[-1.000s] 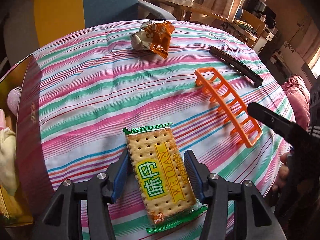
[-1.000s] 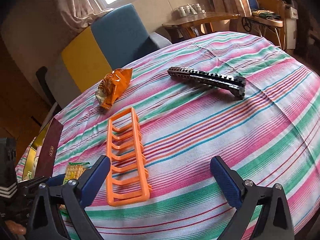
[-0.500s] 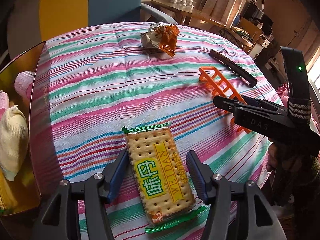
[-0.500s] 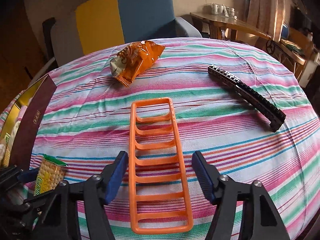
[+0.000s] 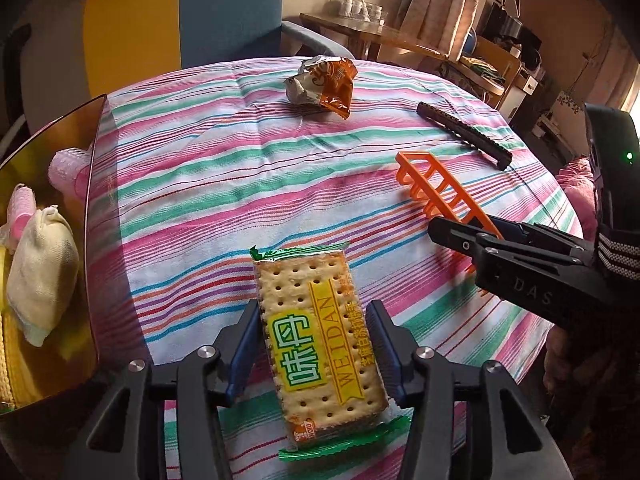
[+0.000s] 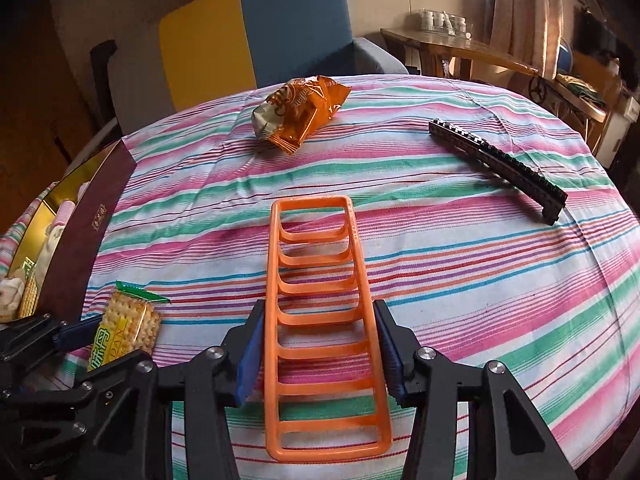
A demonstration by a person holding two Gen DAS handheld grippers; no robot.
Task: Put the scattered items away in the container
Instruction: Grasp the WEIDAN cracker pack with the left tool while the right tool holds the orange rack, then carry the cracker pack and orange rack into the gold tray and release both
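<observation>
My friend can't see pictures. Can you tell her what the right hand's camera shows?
The right gripper has its blue-padded fingers closed against both sides of an orange plastic rack lying on a striped tablecloth. Farther back lie an orange snack bag and a black comb; at left, the other gripper holds a cracker packet beside a box.

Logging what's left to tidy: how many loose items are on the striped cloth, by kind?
Green-wrapped cracker packet: 1
Crumpled orange snack bag: 1
Orange plastic ladder-shaped rack: 1
Long black toothed clip: 1
Total: 4
</observation>
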